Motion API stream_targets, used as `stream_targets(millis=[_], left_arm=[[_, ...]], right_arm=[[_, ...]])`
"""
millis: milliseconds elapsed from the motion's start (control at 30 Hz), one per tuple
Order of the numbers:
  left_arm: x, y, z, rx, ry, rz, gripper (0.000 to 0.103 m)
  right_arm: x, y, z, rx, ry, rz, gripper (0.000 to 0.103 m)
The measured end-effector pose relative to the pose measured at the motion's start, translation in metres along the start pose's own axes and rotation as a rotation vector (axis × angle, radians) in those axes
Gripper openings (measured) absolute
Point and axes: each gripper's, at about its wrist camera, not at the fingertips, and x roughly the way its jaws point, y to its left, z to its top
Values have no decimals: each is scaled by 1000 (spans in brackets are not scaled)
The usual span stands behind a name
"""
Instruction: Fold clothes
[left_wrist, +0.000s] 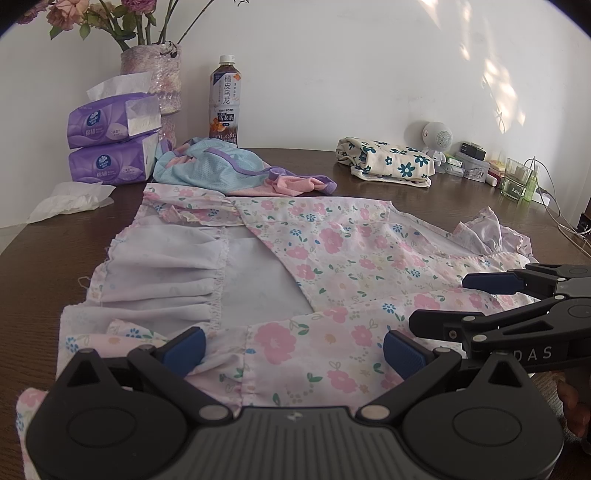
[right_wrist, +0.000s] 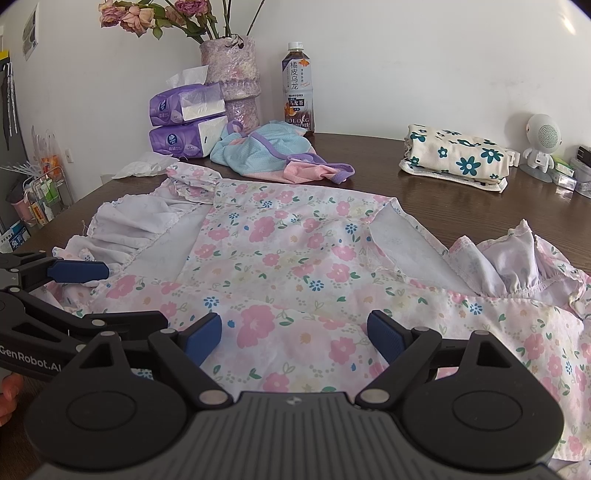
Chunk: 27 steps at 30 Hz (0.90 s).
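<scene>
Both grippers hang low over the near edge of the floral dress (left_wrist: 332, 243), side by side. Left gripper (left_wrist: 293, 349) has its blue pads spread wide, w/ nothing between them but the pink-flowered cloth lying flat underneath. Right gripper (right_wrist: 293, 338) is likewise spread wide over the fabric, gripping nothing. In the left wrist view the right gripper comes in from the right edge, fingers apart, just above the cloth; in the right wrist view the left one shows the same way at the left edge.

Dress lies spread across the dark wooden table (right_wrist: 369, 155), partly folded: a printed panel is turned over the middle, so the pale lining (left_wrist: 166, 266) shows on the left, w/ a gathered seam running through it. A ruffled bit (right_wrist: 509, 258) bunches up at the right side (sleeve or hem, can't tell which).

Behind the dress, touching its far edge, sits a crumpled blue, pink and purple garment (right_wrist: 280, 155). Further right, well apart, is a folded cream cloth w/ teal flowers (right_wrist: 454, 158). Along the wall: two stacked purple tissue packs (left_wrist: 114, 136), a vase of roses (right_wrist: 231, 77), a tea bottle (left_wrist: 225, 99), and a small white robot-shaped speaker (right_wrist: 541, 146). A loose tissue (left_wrist: 70, 201) lies near the table's left edge.
</scene>
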Motion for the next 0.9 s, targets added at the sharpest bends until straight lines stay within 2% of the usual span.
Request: stream_targets(millis=[900], left_arm=[[0, 1, 0, -5, -1, -5, 103]], right_arm=[[0, 0, 0, 4, 0, 3, 89]])
